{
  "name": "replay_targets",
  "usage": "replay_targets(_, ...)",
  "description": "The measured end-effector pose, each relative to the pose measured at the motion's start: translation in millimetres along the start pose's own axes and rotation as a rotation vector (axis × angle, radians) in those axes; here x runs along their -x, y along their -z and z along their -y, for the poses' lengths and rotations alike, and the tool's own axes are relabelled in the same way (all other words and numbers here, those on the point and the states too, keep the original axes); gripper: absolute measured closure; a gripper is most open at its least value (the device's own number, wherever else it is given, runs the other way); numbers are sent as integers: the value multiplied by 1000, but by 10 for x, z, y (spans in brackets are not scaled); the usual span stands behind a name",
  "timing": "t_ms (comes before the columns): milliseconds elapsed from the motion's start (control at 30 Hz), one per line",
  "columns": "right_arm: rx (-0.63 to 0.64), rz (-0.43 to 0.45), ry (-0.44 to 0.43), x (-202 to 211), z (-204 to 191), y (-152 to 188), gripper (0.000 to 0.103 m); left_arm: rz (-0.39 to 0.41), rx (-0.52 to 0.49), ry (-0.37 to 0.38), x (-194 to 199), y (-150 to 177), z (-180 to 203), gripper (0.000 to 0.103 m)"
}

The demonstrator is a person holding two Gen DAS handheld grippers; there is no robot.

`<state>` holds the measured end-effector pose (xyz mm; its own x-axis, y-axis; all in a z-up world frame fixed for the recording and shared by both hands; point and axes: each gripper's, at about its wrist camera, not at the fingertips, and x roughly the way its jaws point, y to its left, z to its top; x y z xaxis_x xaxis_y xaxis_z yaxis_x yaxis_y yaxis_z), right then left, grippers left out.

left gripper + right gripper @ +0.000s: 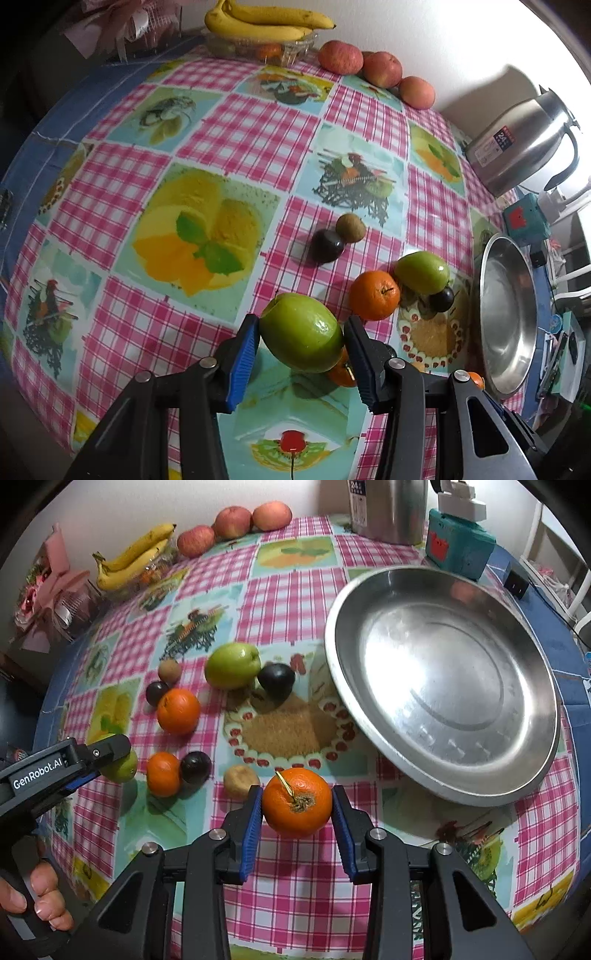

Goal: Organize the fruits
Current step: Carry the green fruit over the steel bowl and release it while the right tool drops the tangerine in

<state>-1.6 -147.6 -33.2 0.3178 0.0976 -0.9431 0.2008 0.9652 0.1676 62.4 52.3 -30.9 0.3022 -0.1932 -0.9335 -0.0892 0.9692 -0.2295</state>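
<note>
Both your tools are loaded, so you are at the carrying step: fruit picked, none yet delivered. Your left gripper (301, 345) is clenched on a green apple (301, 334), its blue pads pressed against both flanks and the fruit apparently held just above the tablecloth (229, 122). Your right gripper (297, 810) grasps an orange (297, 802), stem end facing you, pads tight on either side.

The steel plate (443, 672) is bare and, judging by the task, looks like the place to fill. From the right wrist view it lies at about 1 o'clock of the orange, near it; from the left wrist view it sits off at 3 o'clock of the apple.

Still loose on the cloth, around 10 to 11 o'clock of the held orange, are a second green apple (232, 665), two more oranges (178, 711) (163, 774), three dark plums (276, 682) (195, 767) (156, 693) and two small brown fruits (241, 782) (169, 671).

Next you likely swing the orange over the plate rim, lower it onto the flat centre and let go gently so it does not roll. Bring the apple across afterwards, giving the arms room to pass.
</note>
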Motion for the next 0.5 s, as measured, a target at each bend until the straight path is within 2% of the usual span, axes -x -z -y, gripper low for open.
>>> replay_targets(200,7,32,-4,114,-6,-39,65,34,-32,3,118,-46,105,53)
replay_targets(500,-31,52,50,129,127,-194,65,54,-119,17,180,-54,435,53)
